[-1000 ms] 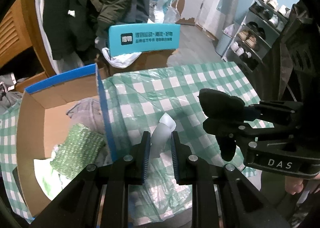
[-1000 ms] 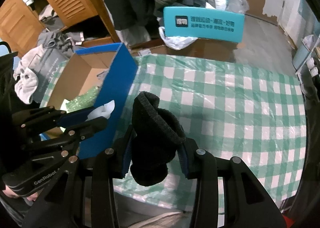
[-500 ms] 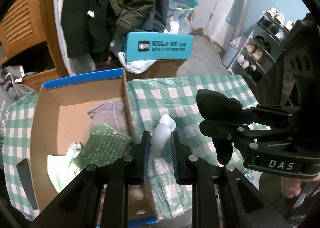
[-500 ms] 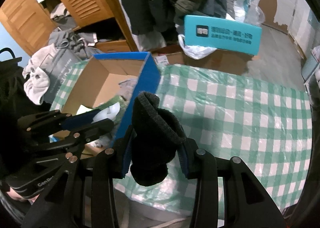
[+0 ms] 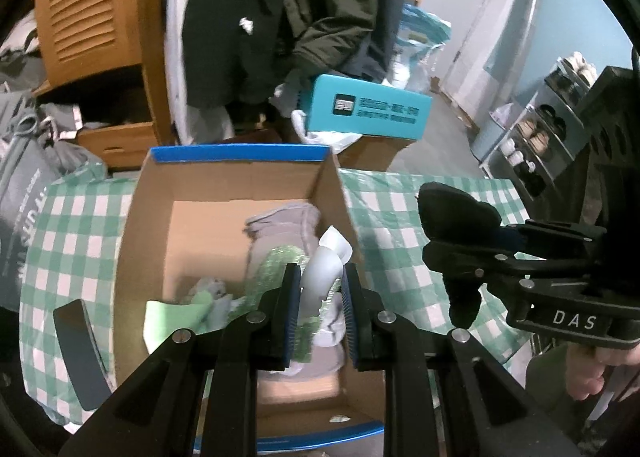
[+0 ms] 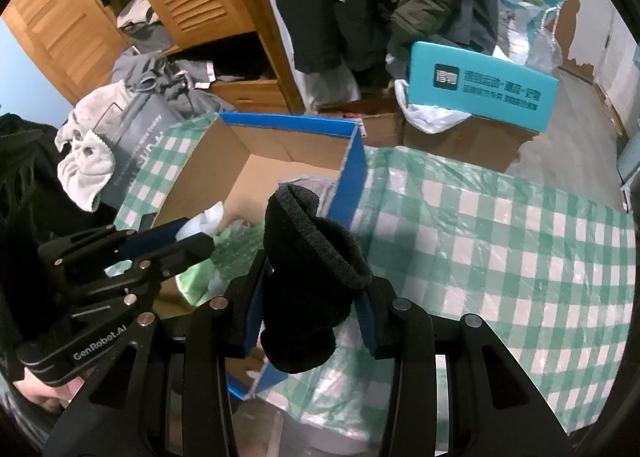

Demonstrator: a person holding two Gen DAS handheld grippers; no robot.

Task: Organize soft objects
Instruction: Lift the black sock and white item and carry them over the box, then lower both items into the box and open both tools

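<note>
Left gripper (image 5: 318, 297): I am holding it clamped on a pale sock (image 5: 320, 277), fingers pinched close with the sock bent between them.
Right gripper (image 6: 308, 321): I am holding it clamped on a black sock (image 6: 312, 277), cuff standing up past the fingers.
What is changing: I am carrying both hands sideways off the checked tablecloth (image 6: 500, 241); a second ago the left gripper was over the cloth beside the box wall, now it is hanging over the inside of the cardboard box (image 5: 224, 185), near its right wall.
Right side: it is trailing, the black sock sitting about over the box's blue right wall in the right wrist view, not yet clearly inside.
Box contents: a grey garment (image 5: 280, 225), a green mesh piece (image 5: 276, 265) and light green cloth (image 5: 176, 313) are lying along the right side and near edge.
Meaning: I am judging the pale sock ready to drop; the black one is needing a little more travel.
Risk: the black sock catching on the wall's top edge.
</note>
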